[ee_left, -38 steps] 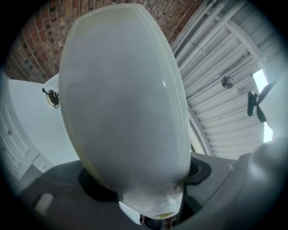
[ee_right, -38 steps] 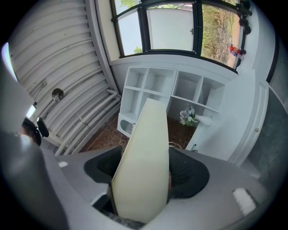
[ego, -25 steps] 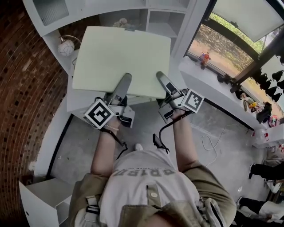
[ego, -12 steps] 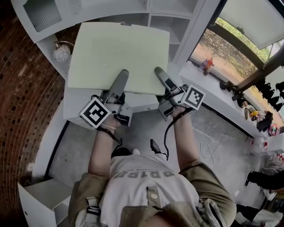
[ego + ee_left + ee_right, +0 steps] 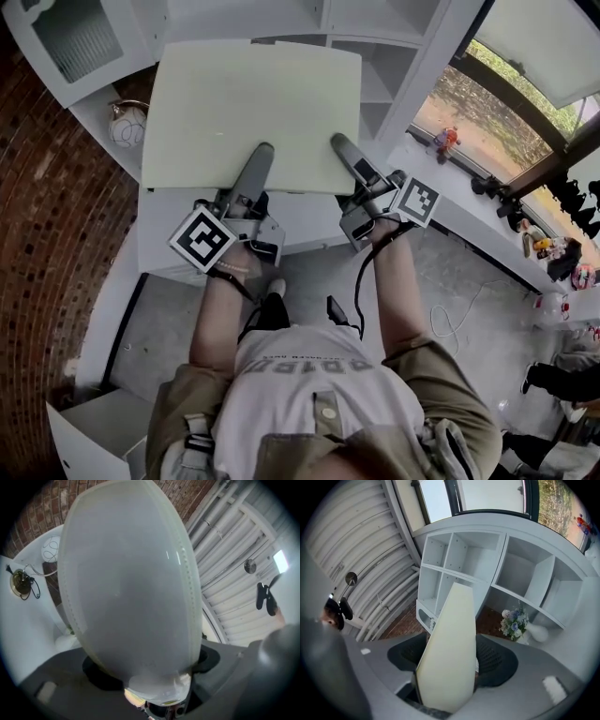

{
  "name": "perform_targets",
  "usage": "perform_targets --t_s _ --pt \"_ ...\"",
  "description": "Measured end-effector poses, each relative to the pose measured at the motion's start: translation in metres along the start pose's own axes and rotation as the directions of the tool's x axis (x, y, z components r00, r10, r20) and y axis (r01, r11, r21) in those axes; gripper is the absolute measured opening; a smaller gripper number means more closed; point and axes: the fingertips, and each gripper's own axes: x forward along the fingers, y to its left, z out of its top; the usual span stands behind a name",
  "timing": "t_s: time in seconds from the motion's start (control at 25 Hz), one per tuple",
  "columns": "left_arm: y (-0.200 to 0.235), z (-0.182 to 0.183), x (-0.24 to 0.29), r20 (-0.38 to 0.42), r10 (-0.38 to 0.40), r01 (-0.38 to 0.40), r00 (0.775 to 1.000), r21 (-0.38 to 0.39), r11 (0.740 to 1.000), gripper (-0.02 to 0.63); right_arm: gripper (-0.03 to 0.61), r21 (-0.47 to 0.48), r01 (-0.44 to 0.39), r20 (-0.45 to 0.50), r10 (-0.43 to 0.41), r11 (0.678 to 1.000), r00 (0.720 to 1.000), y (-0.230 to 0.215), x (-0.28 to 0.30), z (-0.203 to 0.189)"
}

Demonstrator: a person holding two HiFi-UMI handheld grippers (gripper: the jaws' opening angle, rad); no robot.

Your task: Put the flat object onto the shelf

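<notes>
Before the white shelf (image 5: 379, 82), the pale flat board (image 5: 246, 103) was held up by its near edge, with the left gripper (image 5: 259, 157) and the right gripper (image 5: 341, 148) both clenched on it. The carrying step seemed in hand; next, the far edge would need to be lined up with an opening.

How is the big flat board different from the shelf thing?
The board is pale green; the shelf is white. The board is one flat sheet; the shelf has open compartments. The board is held by the left gripper and right gripper; the shelf stands on its own. Both are plain and straight-edged.
</notes>
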Motion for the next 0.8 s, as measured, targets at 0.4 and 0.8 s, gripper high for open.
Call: perform_targets --t_s 0.4,0.8 --pt "0.040 0.062 0.059 0.004 -0.035 0.035 0.999 -0.010 0.999 0.390 0.333 -0.041 0.010 0.007 -0.010 0.999 1.000 -0.025 0.083 0.036" --pt "0.075 0.095 0.094 0.029 -0.009 0.011 1.000 -0.051 0.999 0.387 0.334 -0.043 0.052 0.020 -0.051 0.998 0.998 -0.048 0.131 0.059"
